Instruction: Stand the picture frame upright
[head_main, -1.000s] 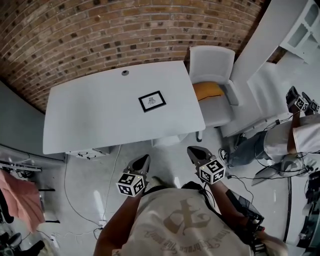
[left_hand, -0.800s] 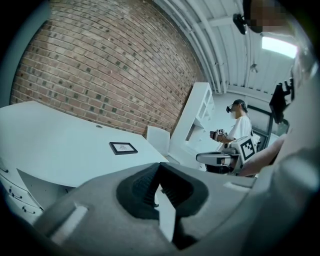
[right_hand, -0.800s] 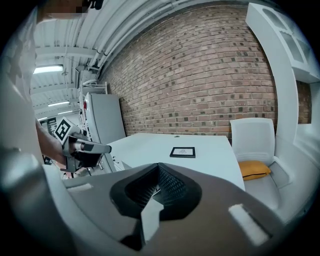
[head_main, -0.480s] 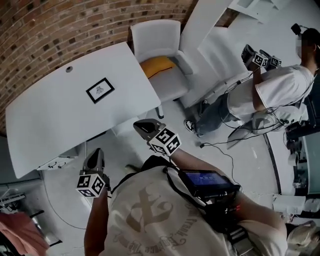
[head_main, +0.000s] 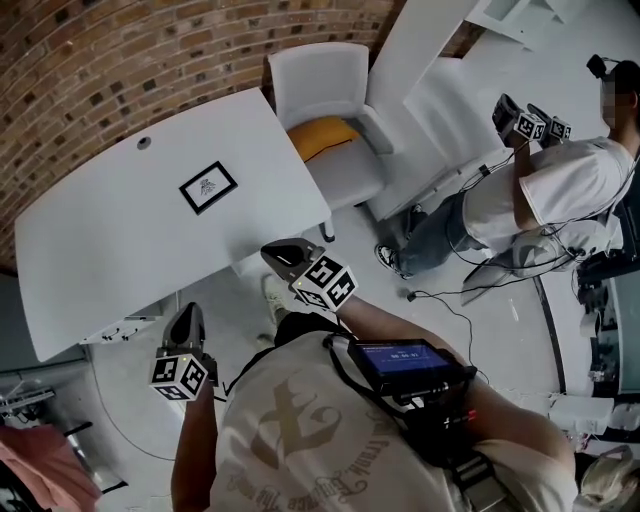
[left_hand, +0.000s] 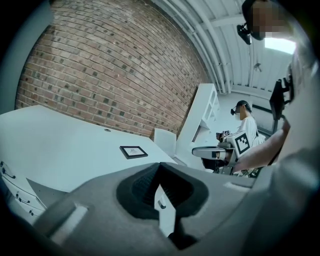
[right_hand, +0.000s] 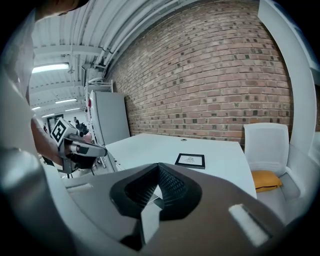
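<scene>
A black picture frame with a white print lies flat near the middle of the white table. The same frame shows small in the left gripper view and farther off, frame, in the right gripper view. My left gripper hangs shut and empty over the floor below the table's near edge. My right gripper is shut and empty too, just off the table's near right edge. Both are well short of the frame.
A white chair with a yellow cushion stands at the table's right end. Another person holding grippers sits at the right, with cables across the floor. A brick wall runs behind the table. Drawers sit under its near edge.
The head view has swung right, so the table and frame now sit at upper left. Both grippers have drifted slightly toward the table; both stay shut and empty.
</scene>
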